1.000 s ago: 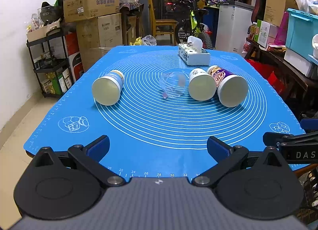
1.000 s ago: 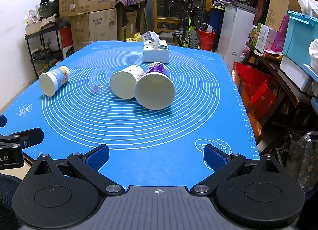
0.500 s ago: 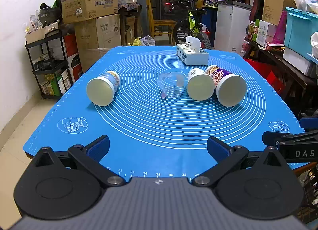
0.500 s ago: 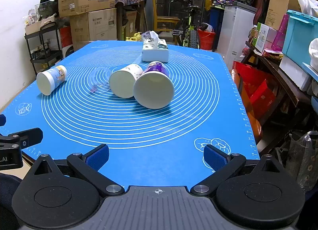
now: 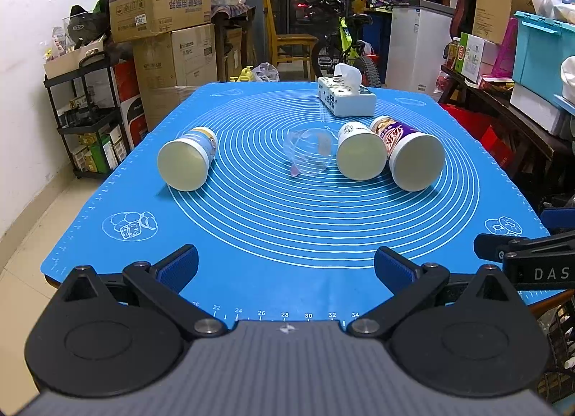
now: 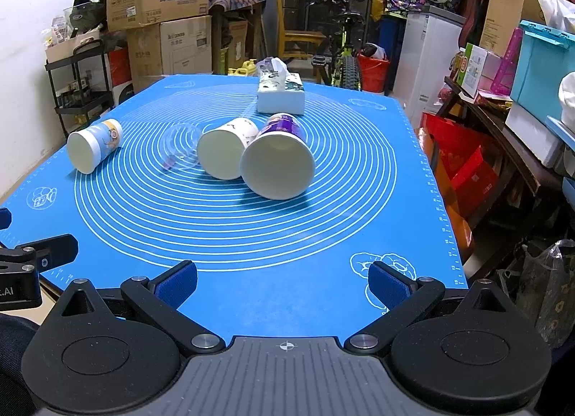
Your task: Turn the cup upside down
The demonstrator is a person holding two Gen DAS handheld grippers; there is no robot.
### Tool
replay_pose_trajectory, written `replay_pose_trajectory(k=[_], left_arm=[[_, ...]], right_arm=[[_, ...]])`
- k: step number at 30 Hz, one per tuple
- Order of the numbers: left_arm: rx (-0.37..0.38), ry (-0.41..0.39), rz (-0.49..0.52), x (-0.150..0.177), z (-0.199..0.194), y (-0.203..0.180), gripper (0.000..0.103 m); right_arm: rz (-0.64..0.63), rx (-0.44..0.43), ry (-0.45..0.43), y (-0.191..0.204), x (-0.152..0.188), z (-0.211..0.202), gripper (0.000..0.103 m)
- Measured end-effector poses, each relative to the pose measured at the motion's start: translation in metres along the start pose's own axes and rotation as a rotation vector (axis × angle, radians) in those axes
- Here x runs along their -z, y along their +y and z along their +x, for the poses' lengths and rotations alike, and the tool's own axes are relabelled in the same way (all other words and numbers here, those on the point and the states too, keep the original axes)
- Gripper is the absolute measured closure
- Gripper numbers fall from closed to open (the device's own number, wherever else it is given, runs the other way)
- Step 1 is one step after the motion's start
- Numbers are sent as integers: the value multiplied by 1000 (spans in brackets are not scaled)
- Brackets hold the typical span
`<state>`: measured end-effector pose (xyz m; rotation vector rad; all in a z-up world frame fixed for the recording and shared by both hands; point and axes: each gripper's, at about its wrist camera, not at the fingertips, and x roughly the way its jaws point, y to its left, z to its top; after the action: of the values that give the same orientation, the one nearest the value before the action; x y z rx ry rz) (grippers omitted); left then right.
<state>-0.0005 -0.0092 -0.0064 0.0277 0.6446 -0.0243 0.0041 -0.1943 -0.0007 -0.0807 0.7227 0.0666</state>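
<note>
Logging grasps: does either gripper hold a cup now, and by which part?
Nothing is held. The left gripper and right gripper are both open, well short of the cups.

Each gripper, left gripper and right gripper, has black linkage arms, silver pivot screws, round black discs, blue ribbed pads, and a grey ridged body.

Mat: you see bright blue with white concentric rings.
Right cup: purple and white.
Left cup: pale blue and white.
Middle cup: clear.
Gripper pads: blue.
</note>
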Motion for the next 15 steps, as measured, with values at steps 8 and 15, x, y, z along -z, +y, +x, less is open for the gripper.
replay_pose_trajectory(k=[8, 15], left_arm=[[0, 0, 1, 0, 0, 0, 0], [0, 1, -1, -1, 0, 2, 0]], right_arm=[[-5, -2, 1, 3, -3, -1, 2], [-11, -7, 1, 8, -5, -1, 2]])
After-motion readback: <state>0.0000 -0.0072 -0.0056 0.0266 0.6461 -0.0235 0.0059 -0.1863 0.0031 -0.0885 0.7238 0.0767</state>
